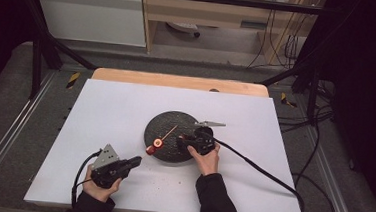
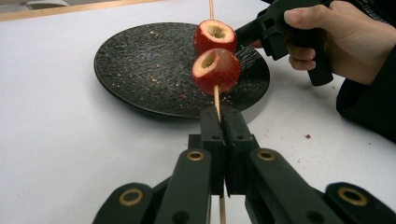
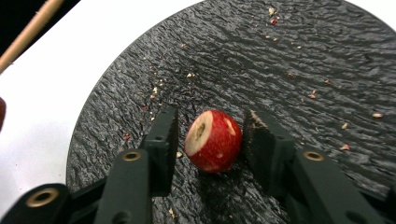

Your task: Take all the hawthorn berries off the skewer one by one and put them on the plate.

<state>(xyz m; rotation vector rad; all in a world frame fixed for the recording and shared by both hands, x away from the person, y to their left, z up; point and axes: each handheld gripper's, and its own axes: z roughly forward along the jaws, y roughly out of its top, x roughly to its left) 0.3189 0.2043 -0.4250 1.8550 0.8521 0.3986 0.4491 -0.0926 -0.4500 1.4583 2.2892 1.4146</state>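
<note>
My left gripper (image 1: 137, 161) (image 2: 223, 116) is shut on the lower end of a thin wooden skewer (image 2: 216, 95) (image 1: 168, 133). Two red cored fruits (image 2: 216, 70) (image 2: 215, 35) are threaded on the skewer, which slants up over the black textured plate (image 1: 172, 122) (image 2: 140, 60) (image 3: 280, 60). A third red fruit (image 3: 214, 140) lies on the plate between the jaws of my right gripper (image 3: 212, 133) (image 1: 181, 141). The jaws stand a little apart from it, with a gap showing on the left side. The fruit's cored end faces left.
The plate sits in the middle of a white board (image 1: 126, 106) on a wooden table (image 1: 178, 80). Red crumbs are scattered over the plate and the board near it. A black cable (image 1: 262, 169) trails right from the right gripper.
</note>
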